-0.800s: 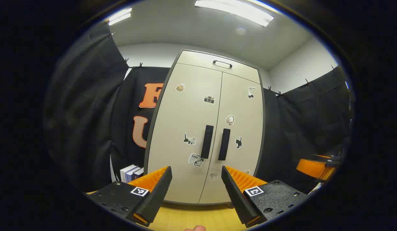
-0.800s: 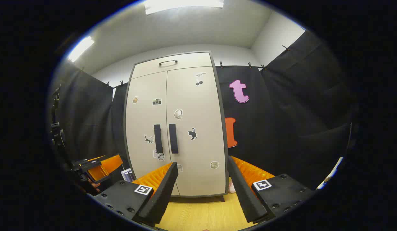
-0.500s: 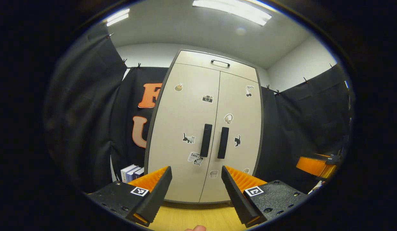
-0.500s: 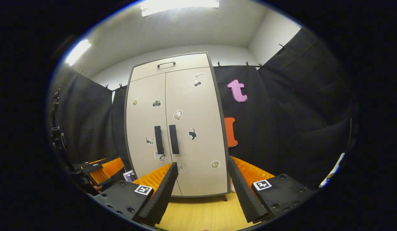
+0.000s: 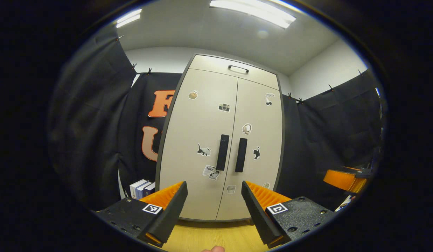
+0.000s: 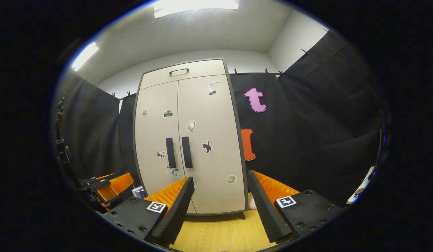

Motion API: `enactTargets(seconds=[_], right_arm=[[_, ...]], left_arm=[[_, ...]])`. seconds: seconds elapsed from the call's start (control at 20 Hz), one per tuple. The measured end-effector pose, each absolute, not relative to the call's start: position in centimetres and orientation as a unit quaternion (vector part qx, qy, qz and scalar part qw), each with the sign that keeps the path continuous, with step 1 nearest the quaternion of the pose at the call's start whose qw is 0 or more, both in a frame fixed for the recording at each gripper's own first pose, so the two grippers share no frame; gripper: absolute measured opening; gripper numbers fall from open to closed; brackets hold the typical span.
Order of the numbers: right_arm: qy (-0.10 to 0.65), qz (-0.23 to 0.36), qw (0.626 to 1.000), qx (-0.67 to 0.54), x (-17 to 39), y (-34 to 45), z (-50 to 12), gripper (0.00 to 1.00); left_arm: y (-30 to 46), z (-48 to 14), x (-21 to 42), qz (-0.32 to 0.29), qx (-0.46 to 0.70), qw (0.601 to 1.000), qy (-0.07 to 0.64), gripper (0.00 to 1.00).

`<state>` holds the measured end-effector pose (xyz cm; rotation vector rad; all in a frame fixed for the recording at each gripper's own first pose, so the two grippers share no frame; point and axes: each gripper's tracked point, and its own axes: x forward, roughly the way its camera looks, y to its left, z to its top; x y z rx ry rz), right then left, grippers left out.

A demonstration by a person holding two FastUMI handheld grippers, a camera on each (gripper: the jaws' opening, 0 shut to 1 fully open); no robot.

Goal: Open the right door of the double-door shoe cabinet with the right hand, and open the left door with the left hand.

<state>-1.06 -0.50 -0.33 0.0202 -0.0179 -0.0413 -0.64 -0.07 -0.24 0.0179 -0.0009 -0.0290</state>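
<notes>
Left gripper view: books (image 5: 142, 188) beside cabinet (image 5: 198, 133).

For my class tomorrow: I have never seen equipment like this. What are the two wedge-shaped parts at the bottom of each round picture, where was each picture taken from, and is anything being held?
No robot is here: a person holds a hand-held two-finger tool in each hand, and a wide-angle camera rides on each tool. The wedges at the bottom are that tool's own fingers. In the left gripper view you look along the left gripper; in the right gripper view, along the right gripper. Both stand open and hold nothing.

Ahead stands a pale shoe cabinet on a wooden floor, both doors shut. The left door handle and right door handle are dark vertical bars side by side at the middle seam; neither tool touches them yet. Small stickers dot the doors. Some books stand beside the cabinet's left side.
</notes>
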Motion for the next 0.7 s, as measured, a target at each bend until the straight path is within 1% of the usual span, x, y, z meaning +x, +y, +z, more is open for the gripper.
enactTargets(seconds=[0.2, 0.35, 0.4, 0.55, 0.7], right_arm=[[-0.005, -0.03, 0.999, 0.015, -0.9, -0.9, -0.7, 0.98], [-0.02, -0.044, 0.998, 0.032, -0.7, -1.2, -0.1, 0.98], [-0.018, -0.041, 0.999, 0.027, -0.4, -1.1, -0.2, 0.98], [0.001, -0.038, 0.999, -0.01, 1.9, -1.2, -0.4, 0.98], [0.023, -0.04, 0.998, -0.037, 5.4, -0.9, -0.8, 0.98]], left_arm=[[0.2, -0.4, -0.6, -0.011, 0.012, 1.0, 0.0, 0.94], [0.7, -0.4, -0.7, -0.008, 0.014, 1.0, -0.001, 0.94], [0.8, -0.4, -0.7, -0.006, 0.014, 1.0, -0.001, 0.94], [1.2, -0.4, -0.5, -0.003, 0.016, 1.0, -0.001, 0.93], [1.5, -0.1, -0.4, -0.001, 0.015, 1.0, -0.006, 0.94]])
